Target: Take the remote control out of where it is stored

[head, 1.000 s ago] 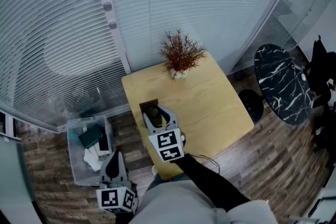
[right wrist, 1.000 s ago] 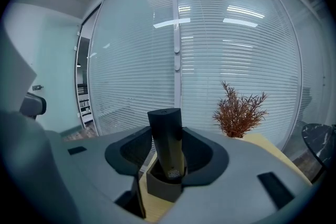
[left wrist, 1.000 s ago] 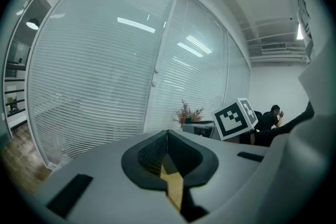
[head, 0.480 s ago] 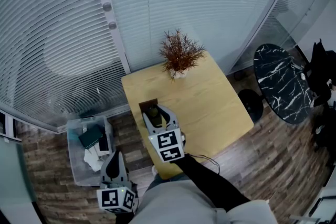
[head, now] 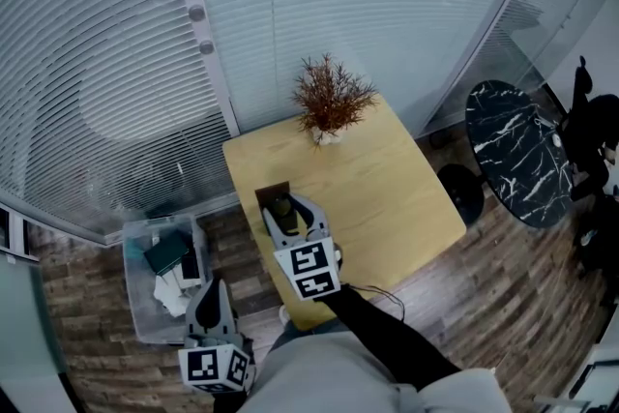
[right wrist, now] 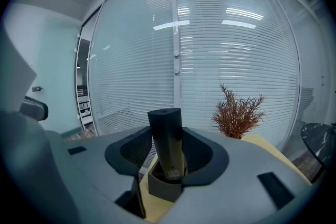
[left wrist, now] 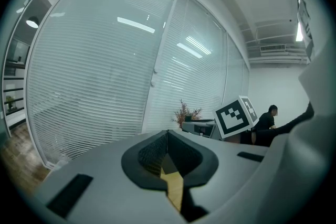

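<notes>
A dark remote control (right wrist: pixel 167 139) stands upright in a small dark holder (right wrist: pixel 164 189) near the left edge of a wooden table (head: pixel 387 189). In the head view the remote control (head: pixel 281 205) rises between the two fingers of my right gripper (head: pixel 292 211). My right gripper (right wrist: pixel 167 150) is open, one jaw on each side of the remote with a gap showing. My left gripper (head: pixel 212 290) hangs low at the left, away from the table, over the floor. In the left gripper view, the left gripper (left wrist: pixel 168 136) has its jaws together and holds nothing.
A dried reddish plant (head: pixel 332 102) stands at the table's far edge. A clear bin (head: pixel 140 305) with items sits on the floor to the left. A black marble round table (head: pixel 517 155) is to the right. Glass walls with blinds run behind. A person (left wrist: pixel 270 115) sits in the distance.
</notes>
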`<state>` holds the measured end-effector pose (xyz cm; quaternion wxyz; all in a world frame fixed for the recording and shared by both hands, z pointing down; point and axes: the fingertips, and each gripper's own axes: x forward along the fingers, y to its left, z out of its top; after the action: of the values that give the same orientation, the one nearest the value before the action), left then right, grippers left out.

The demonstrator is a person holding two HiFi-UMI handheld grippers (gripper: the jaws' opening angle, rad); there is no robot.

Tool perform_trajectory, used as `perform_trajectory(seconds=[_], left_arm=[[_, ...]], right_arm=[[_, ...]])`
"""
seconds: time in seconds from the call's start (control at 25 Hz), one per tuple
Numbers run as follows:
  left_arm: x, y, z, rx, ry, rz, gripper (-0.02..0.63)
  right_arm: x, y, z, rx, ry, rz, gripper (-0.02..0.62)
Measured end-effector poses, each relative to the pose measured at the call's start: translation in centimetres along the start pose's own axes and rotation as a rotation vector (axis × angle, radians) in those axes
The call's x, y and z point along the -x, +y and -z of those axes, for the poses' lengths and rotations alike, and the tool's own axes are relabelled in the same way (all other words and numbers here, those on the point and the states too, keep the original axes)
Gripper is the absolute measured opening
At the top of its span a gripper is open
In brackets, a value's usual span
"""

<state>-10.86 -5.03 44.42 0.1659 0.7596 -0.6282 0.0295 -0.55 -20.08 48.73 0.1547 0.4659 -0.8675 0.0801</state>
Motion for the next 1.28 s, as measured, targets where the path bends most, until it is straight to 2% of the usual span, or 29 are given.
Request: perform_trajectory(seconds=[1.28], left_arm=[[-0.9, -0.6, 0.1, -0.009, 0.007, 0.028, 0.009]], right_arm=[[1.1, -0.4, -1.5, -0.016, -0.045, -0.009, 0.181]])
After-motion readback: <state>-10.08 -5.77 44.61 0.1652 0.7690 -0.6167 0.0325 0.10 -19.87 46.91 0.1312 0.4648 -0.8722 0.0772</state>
